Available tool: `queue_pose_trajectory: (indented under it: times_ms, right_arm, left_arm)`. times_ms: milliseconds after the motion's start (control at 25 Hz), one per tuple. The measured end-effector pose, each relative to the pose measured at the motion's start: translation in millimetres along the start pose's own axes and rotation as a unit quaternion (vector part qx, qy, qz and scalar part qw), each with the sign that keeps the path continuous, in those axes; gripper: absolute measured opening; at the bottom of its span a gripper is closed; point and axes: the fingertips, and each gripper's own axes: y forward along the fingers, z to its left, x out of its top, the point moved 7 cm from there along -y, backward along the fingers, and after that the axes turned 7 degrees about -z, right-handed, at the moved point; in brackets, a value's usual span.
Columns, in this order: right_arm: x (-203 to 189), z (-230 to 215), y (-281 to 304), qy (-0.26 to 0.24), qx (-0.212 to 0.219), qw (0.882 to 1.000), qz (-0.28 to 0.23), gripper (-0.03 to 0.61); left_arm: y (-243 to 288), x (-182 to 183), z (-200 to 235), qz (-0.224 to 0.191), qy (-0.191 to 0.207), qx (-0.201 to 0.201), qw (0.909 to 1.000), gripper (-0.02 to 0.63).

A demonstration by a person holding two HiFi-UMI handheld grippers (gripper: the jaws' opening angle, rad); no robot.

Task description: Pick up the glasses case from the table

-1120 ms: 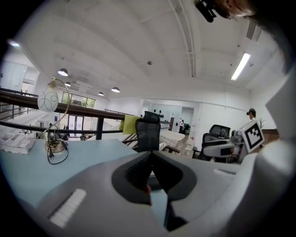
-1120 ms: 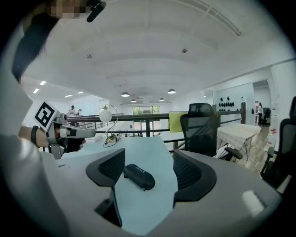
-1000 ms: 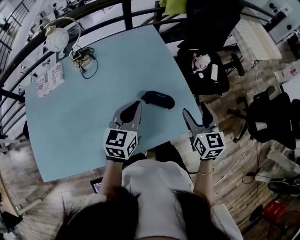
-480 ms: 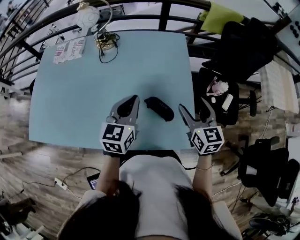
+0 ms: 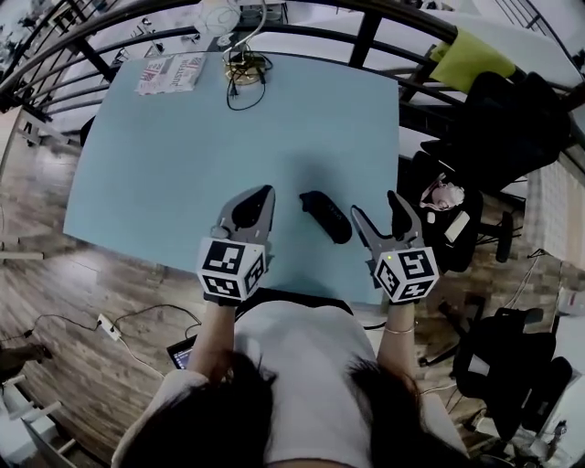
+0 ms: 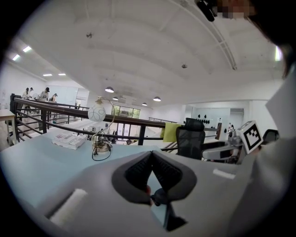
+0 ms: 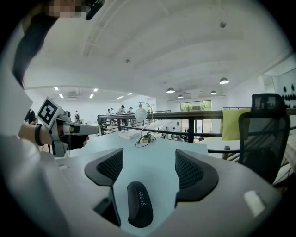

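Observation:
The black glasses case [image 5: 326, 216] lies on the light blue table [image 5: 183, 164] near its front edge, between my two grippers. In the right gripper view the case [image 7: 140, 203] shows low between the jaws, nearer the left one, and no pad touches it. My right gripper [image 5: 376, 208] hovers just right of the case with its jaws wide open [image 7: 150, 164]. My left gripper [image 5: 263, 194] hangs just left of the case. Its pads meet at the tips [image 6: 151, 153] with nothing between them.
A white globe lamp [image 5: 219, 14], a coil of cable [image 5: 245, 69] and a printed packet [image 5: 172, 73] sit at the table's far edge by the black railing [image 5: 366, 32]. Black office chairs [image 5: 484, 119] stand to the right. Wooden floor [image 5: 55, 274] lies below the front edge.
The head view has swung, so the table now sits squarer in it. My right gripper has turned towards the case. The left gripper has shifted a little. The case has stayed in place.

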Motion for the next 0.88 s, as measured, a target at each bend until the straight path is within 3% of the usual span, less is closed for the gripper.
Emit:
queue_pose_trajectory:
  times_ms: [440, 880]
  right_arm:
    - [-5, 15, 30, -0.006, 0.018, 0.999, 0.031, 0.325]
    - [-24, 17, 46, -0.011, 0.058, 0.994, 0.087, 0.339]
  left_arm:
    - [6, 5, 16, 0.004, 0.003, -0.017, 0.9998, 0.057]
    - [14, 3, 18, 0.002, -0.006, -0.003, 1.0, 0.057]
